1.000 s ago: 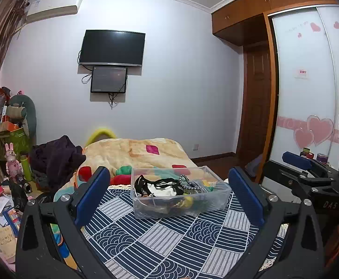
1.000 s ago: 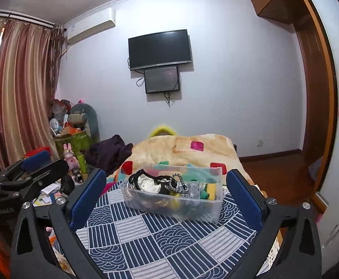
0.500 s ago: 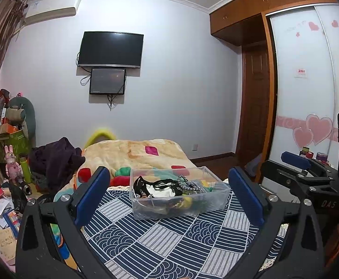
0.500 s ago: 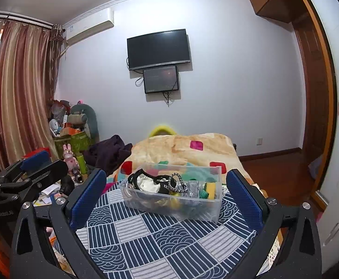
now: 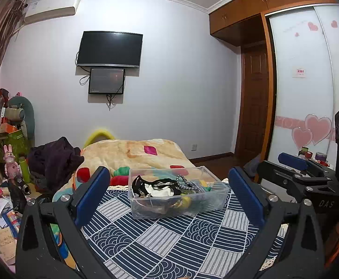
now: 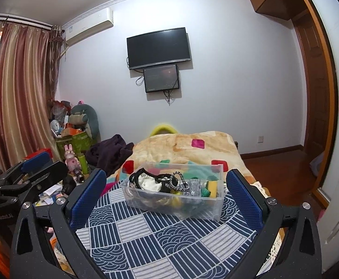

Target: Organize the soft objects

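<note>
- Two tools hang above a bed, each with its blue-padded fingers spread wide apart and holding nothing.
- Left tool [image 5: 169, 193]: a clear plastic box [image 5: 177, 191] sits straight ahead between and beyond its fingers, apart from both pads.
- Right tool [image 6: 166, 191]: the same box [image 6: 174, 191] lies ahead of it, turned so one corner faces the camera, and no pad touches it.
- Soft things fill the box: a black strap piece [image 5: 144, 183] lies over a white cloth [image 5: 159, 190], and a yellow sponge [image 6: 212, 187] with green bits sits at the box's right end.
- The box rests on a navy and grey patterned cloth [image 5: 169, 237] at the near end of the bed, towards the far edge of that cloth.
- Beyond the box lies a tan blanket [image 6: 192, 148] with coloured squares; a dark garment [image 5: 53, 160] is heaped at the bed's left edge.
- Compared with a second ago, the left view has shifted slightly and the box appears a touch lower in it; the fingers' spread is unchanged.
- Bare patterned cloth lies between the tools and the box.
- Off the bed's left edge the floor is crowded with papers and toys; off its right edge is wooden floor [image 6: 283, 169].
- The right tool shows at the right of the left view, the left tool at the left of the right view.
</note>
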`<state>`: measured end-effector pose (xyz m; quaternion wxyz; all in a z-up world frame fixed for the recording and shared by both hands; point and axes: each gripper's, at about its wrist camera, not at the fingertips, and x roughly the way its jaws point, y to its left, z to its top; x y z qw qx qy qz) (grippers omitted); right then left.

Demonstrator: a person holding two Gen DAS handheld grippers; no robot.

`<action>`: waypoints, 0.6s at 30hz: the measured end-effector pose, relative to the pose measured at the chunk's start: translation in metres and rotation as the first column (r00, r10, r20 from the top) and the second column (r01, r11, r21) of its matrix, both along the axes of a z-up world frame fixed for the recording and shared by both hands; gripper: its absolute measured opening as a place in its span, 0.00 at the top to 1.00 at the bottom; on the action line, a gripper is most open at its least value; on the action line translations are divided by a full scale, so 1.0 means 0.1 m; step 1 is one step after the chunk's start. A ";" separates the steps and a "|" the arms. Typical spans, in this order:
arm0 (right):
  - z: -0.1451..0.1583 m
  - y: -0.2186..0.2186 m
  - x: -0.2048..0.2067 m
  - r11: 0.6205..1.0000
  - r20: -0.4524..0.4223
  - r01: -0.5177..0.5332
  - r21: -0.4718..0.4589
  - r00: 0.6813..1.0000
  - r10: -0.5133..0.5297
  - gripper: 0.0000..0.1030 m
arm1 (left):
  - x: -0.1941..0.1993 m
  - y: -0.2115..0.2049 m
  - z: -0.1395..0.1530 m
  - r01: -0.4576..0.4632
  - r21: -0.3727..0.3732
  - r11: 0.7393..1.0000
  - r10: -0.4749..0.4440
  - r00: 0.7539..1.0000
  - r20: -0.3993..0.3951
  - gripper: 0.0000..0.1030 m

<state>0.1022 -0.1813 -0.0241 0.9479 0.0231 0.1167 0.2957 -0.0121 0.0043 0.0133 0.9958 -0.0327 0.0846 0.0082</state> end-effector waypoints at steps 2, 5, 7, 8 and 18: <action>0.00 0.00 0.00 1.000 0.000 -0.001 0.000 1.000 0.001 0.00 | 0.00 0.01 0.00 0.002 -0.002 1.000 -0.002 1.000 -0.001 0.00; -0.01 0.00 0.00 1.000 -0.001 -0.001 0.001 1.000 0.001 0.00 | 0.00 0.00 0.00 0.001 -0.001 1.000 -0.001 1.000 0.000 0.00; -0.01 0.00 0.00 1.000 -0.004 0.000 0.003 1.000 0.000 0.00 | 0.00 0.01 0.00 0.001 -0.001 1.000 -0.001 1.000 0.000 0.00; -0.01 -0.01 0.01 1.000 -0.006 0.001 0.004 1.000 -0.001 0.00 | 0.00 0.01 0.00 0.003 -0.002 1.000 -0.003 1.000 0.000 0.00; 0.00 -0.02 0.02 1.000 -0.006 0.005 0.004 1.000 -0.004 0.00 | -0.02 -0.02 0.01 0.000 -0.002 1.000 0.000 1.000 0.002 0.00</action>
